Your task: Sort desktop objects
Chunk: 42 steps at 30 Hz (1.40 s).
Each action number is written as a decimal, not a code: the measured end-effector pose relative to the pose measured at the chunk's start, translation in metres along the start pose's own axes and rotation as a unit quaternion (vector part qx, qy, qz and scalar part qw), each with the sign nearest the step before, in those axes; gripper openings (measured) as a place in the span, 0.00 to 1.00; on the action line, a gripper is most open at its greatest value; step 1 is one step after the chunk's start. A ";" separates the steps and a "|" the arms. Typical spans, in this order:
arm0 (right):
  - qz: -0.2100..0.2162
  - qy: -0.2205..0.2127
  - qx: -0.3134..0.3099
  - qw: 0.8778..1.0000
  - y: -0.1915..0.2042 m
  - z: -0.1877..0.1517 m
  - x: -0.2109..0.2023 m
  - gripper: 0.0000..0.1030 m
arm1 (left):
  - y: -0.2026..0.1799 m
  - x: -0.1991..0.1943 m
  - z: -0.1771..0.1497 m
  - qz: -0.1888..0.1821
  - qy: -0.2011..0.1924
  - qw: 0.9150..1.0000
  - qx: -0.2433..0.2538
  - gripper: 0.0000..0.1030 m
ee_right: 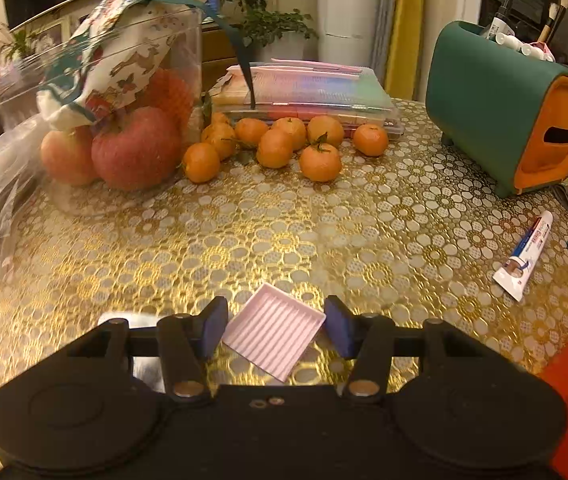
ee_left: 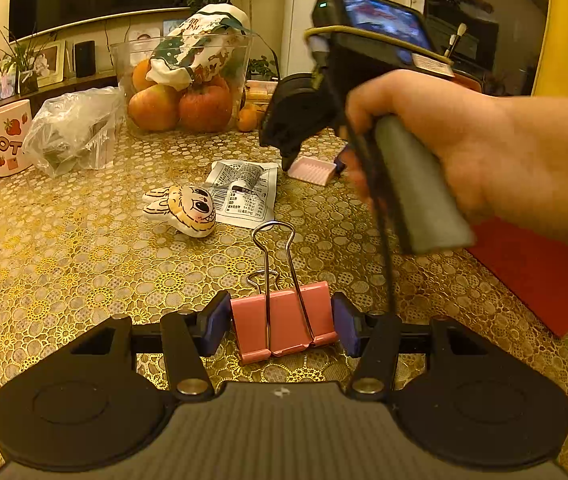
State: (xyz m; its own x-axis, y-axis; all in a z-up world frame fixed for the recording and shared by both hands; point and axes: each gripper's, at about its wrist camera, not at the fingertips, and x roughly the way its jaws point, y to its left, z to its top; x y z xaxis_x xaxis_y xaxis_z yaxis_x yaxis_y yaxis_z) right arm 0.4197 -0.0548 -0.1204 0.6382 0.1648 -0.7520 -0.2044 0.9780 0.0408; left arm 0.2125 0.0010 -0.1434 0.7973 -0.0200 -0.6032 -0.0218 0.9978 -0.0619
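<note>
Gripping a pink binder clip [ee_left: 252,328] in the left tongs [ee_left: 282,320], narrow, one blue pad pressed on each side of the clip's body. Clip upright between the pads, one wire handle standing up and away from the tongs, the other folded down behind it, lace table cover [ee_left: 84,260] underneath.

Just ahead of the left tongs and slightly to their left, a flat rabbit-face toy [ee_left: 184,208] lying on the cover, touching a printed white packet [ee_left: 248,192] beside it. Farther ahead, a glass bowl [ee_left: 244,52] of apples with a patterned cloth bag stuffed in the top. Far left of the left tongs, a crumpled plastic bag [ee_left: 72,128] and a white mug [ee_left: 4,136] with strawberries. To their right, a red sheet [ee_left: 543,272] on the cover.

Ahead and right of the left tongs, a hand [ee_left: 443,148] wrapped around the handle of the right tongs [ee_right: 276,320], pointed steeply down at the table.

Closed partway on a small pink ridged tray [ee_right: 274,334] with the right tongs, each pad meeting an opposite corner of it. Tray turned diamond-wise between the pads, flat or nearly flat on the cover; hard to tell whether lifted at all.

Well ahead of the right tongs, a cluster of tangerines [ee_right: 276,148] beside the bowl, a stack of clear pen cases [ee_right: 303,88] behind them. Ahead to the right, a green and orange holder [ee_right: 503,108] with brushes in the top. Nearer on the right, a white tube [ee_right: 523,256] lying on the cover.
</note>
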 end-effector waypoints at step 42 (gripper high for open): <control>0.106 -0.065 -0.040 0.991 -0.124 -0.057 -0.235 0.51 | -0.073 -0.105 0.060 -0.064 -0.029 0.997 0.024 0.52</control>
State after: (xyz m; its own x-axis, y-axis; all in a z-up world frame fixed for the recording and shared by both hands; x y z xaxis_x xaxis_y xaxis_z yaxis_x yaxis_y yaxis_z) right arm 0.2527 -0.2221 0.0143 0.6639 0.3859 -0.6405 -0.3998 0.9070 0.1321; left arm 0.1668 -0.0656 -0.0279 0.8248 -0.1452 -0.5464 0.1102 0.9892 -0.0966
